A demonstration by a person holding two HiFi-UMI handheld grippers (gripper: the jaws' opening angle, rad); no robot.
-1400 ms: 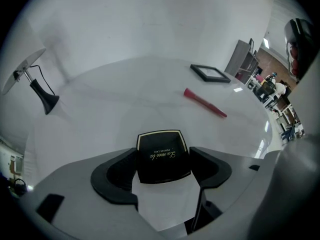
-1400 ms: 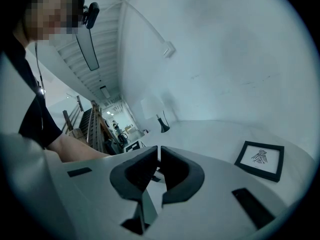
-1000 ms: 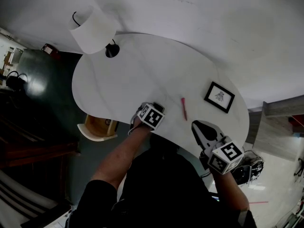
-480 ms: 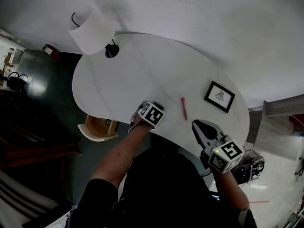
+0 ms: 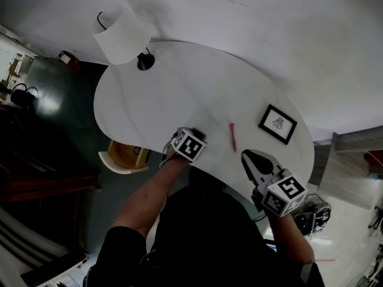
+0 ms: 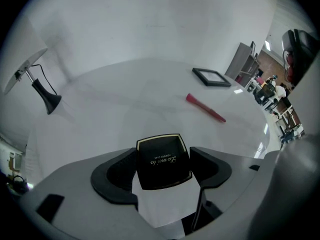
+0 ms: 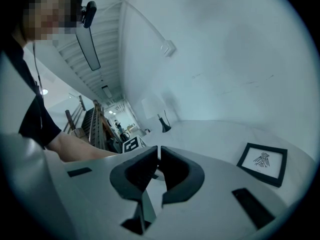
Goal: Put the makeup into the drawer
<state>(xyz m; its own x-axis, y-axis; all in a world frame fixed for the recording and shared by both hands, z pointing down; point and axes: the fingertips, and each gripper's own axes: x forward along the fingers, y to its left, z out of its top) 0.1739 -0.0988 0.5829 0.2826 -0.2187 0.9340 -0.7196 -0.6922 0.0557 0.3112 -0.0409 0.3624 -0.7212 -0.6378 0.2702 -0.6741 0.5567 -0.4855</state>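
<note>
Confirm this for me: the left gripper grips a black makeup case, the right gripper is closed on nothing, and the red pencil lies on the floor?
No: the head view shows the red pencil on the white table, not the floor. The left gripper does grip the black makeup case, and the right gripper is closed on nothing.

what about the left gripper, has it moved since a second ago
No. The left gripper, shut on the black compact, keeps the same gap to the red pencil in the head view; only the camera shifted.
</note>
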